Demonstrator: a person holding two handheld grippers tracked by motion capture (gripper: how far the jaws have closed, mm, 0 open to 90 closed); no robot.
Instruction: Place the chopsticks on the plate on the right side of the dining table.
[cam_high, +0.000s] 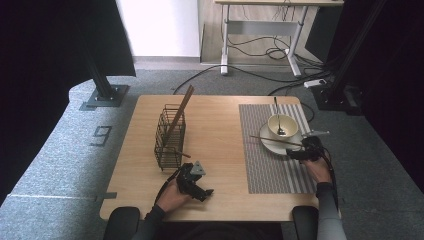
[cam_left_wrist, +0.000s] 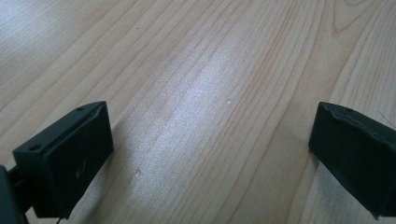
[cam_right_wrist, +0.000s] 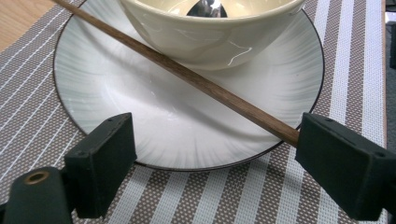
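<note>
chopstick end hidden behind right gripper

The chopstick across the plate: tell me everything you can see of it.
The chopstick is a slim, dark brown stick, wooden by its grain, tapering toward its far end. It lies flat across the white plate, passing in front of the cream bowl and apparently touching its base. Its thicker end reaches past the plate's rim over the striped placemat and meets the inner face of one jaw of the right gripper, whose jaws stand wide apart, not clamping it.
</note>
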